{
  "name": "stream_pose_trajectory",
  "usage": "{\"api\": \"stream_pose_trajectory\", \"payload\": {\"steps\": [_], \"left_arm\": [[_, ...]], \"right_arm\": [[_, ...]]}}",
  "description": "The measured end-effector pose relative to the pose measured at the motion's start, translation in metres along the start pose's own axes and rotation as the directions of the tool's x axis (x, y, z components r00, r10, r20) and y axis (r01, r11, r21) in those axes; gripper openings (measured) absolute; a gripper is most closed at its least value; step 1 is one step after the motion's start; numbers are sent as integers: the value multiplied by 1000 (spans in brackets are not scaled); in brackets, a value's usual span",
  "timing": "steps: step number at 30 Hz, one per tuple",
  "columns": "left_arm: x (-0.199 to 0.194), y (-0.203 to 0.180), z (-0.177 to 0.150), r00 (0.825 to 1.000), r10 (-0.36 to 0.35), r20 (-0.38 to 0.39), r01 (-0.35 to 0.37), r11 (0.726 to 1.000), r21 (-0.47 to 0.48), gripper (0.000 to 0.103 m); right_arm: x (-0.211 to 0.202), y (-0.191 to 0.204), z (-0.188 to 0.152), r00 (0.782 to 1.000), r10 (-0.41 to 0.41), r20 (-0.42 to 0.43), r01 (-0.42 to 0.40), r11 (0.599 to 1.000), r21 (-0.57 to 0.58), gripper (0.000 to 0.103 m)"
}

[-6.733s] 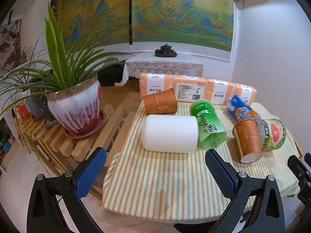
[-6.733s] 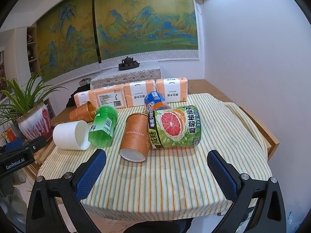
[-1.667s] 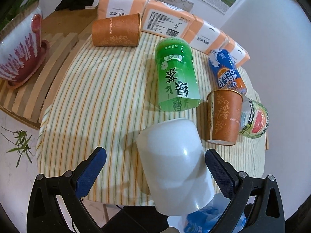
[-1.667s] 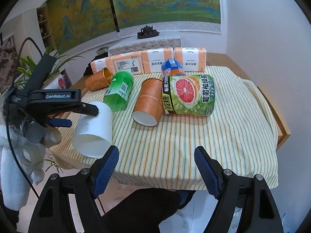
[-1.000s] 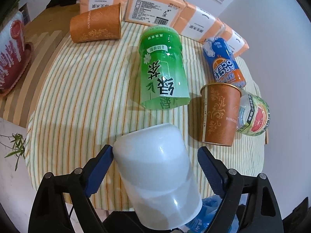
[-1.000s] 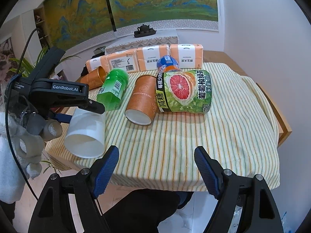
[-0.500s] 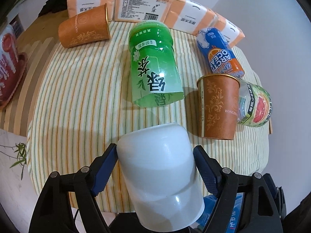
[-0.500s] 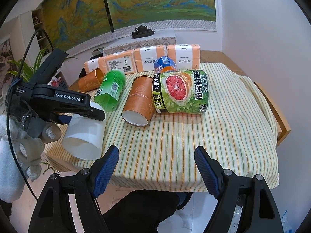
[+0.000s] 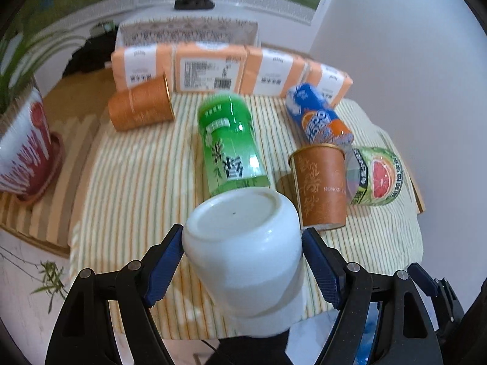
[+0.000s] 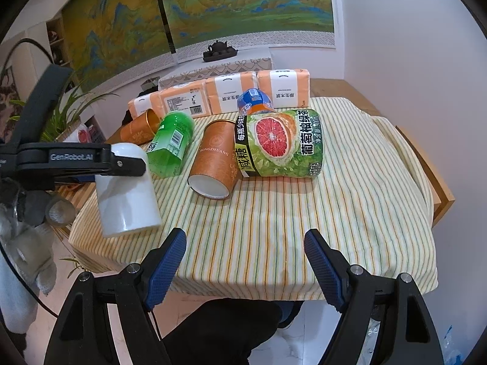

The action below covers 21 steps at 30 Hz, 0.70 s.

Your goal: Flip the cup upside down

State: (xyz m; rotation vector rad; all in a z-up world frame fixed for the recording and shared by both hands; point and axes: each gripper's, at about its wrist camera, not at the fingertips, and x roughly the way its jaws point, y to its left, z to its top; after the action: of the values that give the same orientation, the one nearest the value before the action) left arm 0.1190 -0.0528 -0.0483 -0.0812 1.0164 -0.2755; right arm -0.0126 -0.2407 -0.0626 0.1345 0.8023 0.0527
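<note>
My left gripper [image 9: 243, 261] is shut on a plain white cup [image 9: 243, 243], its blue pads pressing both sides. The cup's flat base faces up and toward the camera. In the right wrist view the same white cup [image 10: 126, 191] stands mouth down, slightly tilted, at the near left corner of the striped tablecloth [image 10: 304, 213]; its rim is at or just above the cloth. The left gripper's black arm [image 10: 76, 158] crosses the cup's top. My right gripper [image 10: 245, 261] is open and empty, over the table's front edge.
Lying on the cloth are a green tea bottle [image 9: 228, 149], two orange paper cups [image 9: 319, 185] [image 9: 140, 109], a blue soda bottle [image 9: 319, 118] and a grapefruit tea bottle [image 10: 280, 143]. Orange tissue packs [image 9: 213, 70] line the back. A potted plant [image 9: 21, 152] stands left.
The left gripper has tipped the white cup from steeply tilted to nearly mouth down and lowered it onto the table's near left corner. The right gripper has stayed still.
</note>
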Motion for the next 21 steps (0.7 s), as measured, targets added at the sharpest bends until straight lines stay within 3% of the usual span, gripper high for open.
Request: {"api": "stream_pose_trajectory", "payload": {"steps": [6,21], "left_arm": [[-9,-5,-4,994,40,102,-45,998,43,80],[-4,-36,-21,975,110,192,-143,975,171,80]], "right_arm": [[1,2,-2,1000,-7,5,7,1000,3,77],[-2,6,-2,999,-26,27,26,1000,3,77]]}}
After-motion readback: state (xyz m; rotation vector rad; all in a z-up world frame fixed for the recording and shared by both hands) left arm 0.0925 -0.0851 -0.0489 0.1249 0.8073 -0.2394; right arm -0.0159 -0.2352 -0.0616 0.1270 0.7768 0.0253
